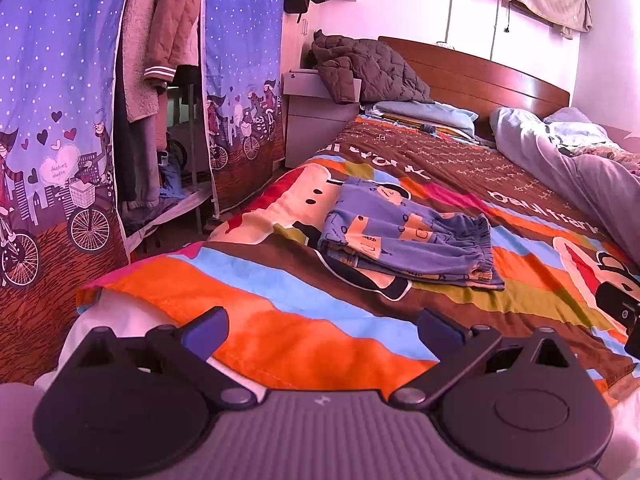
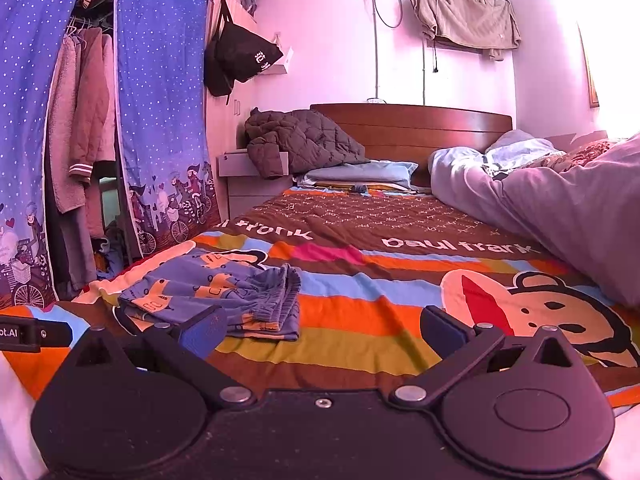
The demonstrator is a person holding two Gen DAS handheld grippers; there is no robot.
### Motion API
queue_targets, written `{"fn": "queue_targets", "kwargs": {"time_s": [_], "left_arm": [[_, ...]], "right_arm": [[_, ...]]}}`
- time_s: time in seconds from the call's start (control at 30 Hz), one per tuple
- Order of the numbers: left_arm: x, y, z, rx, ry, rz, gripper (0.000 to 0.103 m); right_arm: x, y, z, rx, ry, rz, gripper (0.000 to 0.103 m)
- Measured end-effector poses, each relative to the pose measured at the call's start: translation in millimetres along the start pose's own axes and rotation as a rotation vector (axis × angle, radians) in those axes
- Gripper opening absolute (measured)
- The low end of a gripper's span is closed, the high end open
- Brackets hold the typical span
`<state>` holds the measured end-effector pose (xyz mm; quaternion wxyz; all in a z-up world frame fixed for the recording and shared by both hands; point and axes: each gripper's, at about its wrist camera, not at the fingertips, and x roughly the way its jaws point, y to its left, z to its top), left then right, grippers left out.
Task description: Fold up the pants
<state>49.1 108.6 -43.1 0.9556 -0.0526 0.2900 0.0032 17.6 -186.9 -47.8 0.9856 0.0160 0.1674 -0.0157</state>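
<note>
A bedroom: a wide bed under a striped cartoon bedspread [image 1: 280,320], soft and slightly rumpled, with a wooden headboard [image 2: 412,128] at its far end. Well short of that headboard, toward the near edge, the pants [image 1: 404,240] lie already folded into a compact, layered rectangle of thin blue printed cotton, the gathered elastic waistband on top. Folding looks finished or nearly so. Both tools are held back from the cloth: the left gripper [image 1: 322,326] and right gripper [image 2: 322,326] are spread wide and empty. Any next move would call for smoothing or one last tidy fold.
</note>
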Motion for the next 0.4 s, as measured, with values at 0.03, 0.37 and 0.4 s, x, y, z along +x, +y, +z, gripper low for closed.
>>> {"fn": "queue_targets", "kwargs": {"time_s": [0.03, 0.37, 0.4], "left_arm": [[-0.2, -0.3, -0.2, 0.001, -0.003, 0.000, 0.103], [0.4, -3.0, -0.2, 0.012, -0.006, 0.004, 0.103], [0.5, -3.3, -0.1, 0.013, -0.006, 0.005, 0.103]], "right_arm": [[0.2, 0.6, -0.6, 0.000, 0.003, 0.001, 0.102], [4.4, -0.6, -4.3, 0.000, 0.028, 0.000, 0.102], [5.0, -1.0, -4.2, 0.002, 0.031, -0.002, 0.102]]}}
